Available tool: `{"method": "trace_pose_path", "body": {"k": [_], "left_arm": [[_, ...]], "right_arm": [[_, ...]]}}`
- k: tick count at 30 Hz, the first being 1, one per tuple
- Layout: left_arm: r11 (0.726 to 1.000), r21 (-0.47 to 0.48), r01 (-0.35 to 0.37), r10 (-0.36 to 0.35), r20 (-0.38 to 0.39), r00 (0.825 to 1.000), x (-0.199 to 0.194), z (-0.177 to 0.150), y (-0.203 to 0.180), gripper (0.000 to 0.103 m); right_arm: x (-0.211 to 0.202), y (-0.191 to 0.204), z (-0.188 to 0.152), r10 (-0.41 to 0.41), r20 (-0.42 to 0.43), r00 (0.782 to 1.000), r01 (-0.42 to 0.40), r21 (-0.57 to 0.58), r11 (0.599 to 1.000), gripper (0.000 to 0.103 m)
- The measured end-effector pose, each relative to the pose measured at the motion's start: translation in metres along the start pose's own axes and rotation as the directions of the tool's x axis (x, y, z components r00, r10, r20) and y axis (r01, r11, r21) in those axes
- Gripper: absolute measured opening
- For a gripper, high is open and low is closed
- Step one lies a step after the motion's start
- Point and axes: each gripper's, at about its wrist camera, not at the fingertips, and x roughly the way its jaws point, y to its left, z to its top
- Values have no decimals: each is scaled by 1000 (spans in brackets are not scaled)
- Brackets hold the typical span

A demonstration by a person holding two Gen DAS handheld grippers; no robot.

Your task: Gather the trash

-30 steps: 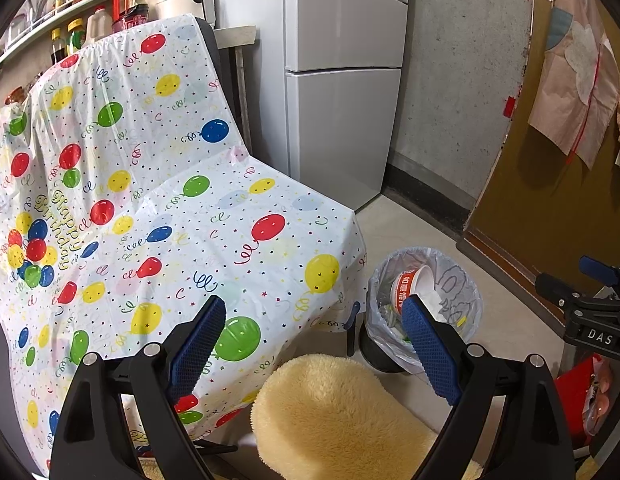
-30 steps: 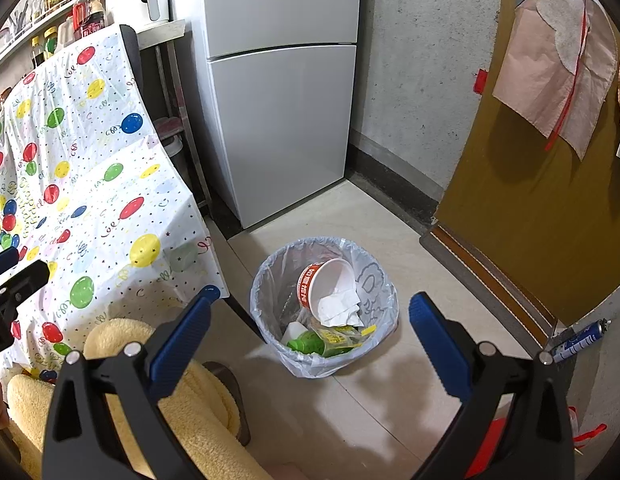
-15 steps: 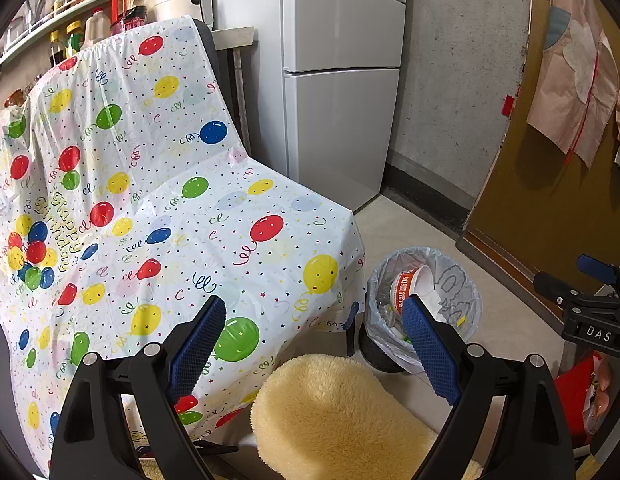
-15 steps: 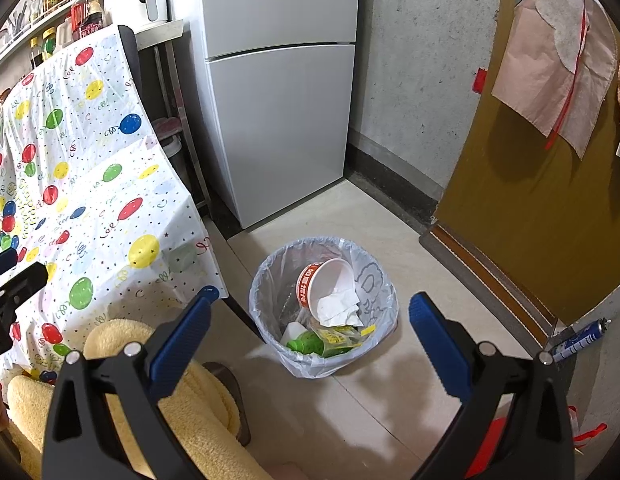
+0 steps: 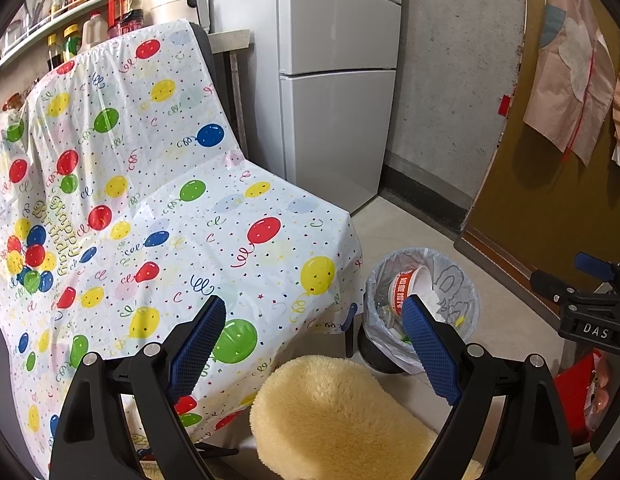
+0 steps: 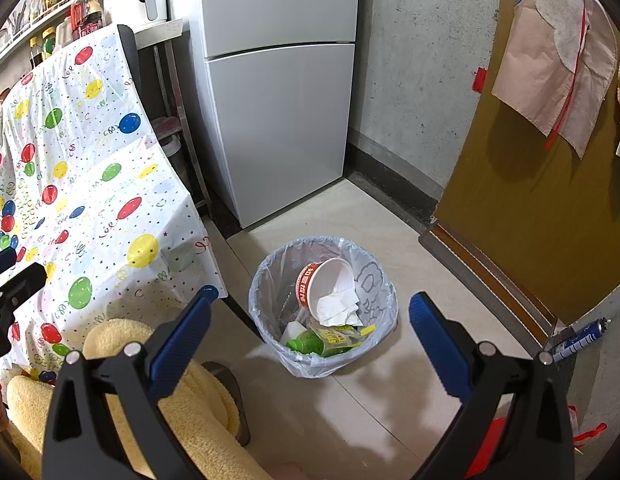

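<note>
Left tool (image 5: pixel 313 312) and right tool (image 6: pixel 310 302), both wide open and empty; lined bin (image 6: pixel 270 280) with trash, frame centre.

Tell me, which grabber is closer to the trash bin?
Right. The right gripper hovers open just before the trash bin; the left gripper sits farther off, over the fluffy stool.

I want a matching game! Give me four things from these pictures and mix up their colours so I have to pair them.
Things:
1. fridge
2. stool cushion
3. bottle in the trash bin
4. door

Colours:
A. green
B. brown
C. fluffy yellow
D. pale grey

Pairs: 1-D, 2-C, 3-A, 4-B
</note>
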Motion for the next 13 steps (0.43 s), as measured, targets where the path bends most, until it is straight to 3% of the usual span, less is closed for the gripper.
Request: {"method": "trace_pose_path", "body": {"k": [7,13], "left_arm": [[1000,-29,-7,7,-6,1000,4,-2,13,89],[992,-92,-83,79,-50,996,10,-12,60,89]], "right_arm": [[7,0,-1,1,-13,1000,-1,3,1000,97],[21,17,5,31,-38,999,-31,-13,999,97]]}}
